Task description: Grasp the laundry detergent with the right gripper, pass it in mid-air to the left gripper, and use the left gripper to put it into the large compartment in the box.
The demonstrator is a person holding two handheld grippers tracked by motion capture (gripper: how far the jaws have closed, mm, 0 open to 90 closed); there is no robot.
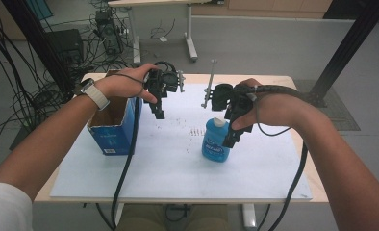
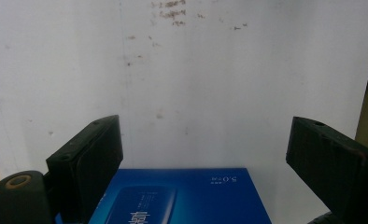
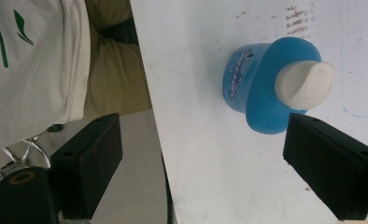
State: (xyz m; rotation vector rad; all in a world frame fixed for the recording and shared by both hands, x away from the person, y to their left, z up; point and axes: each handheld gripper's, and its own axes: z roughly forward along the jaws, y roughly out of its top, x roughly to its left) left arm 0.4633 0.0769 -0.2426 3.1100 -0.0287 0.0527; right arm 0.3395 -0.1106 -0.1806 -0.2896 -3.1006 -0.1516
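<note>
1. Bottle (image 1: 216,141), blue, white-capped, upright on the white board (image 1: 178,168) right of the box (image 1: 114,126); probably light, slick plastic.
2. Right gripper (image 1: 232,137) released beside it; left gripper (image 1: 158,111) released too (grasp the body, not the cap).

Blue bottle (image 1: 216,142), white cap (image 3: 305,83); blue box (image 1: 114,129); white board (image 1: 178,168), brown specks.

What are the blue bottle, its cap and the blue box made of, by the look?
Blue bottle: probably translucent blue plastic, glossy; light passes through its shoulder in the right gripper view.
White cap: likely opaque plastic, matte, with a moulded flip-top shape.
Blue box: cardboard; the inner walls are raw brown, the outside printed blue with a slight sheen.
</note>
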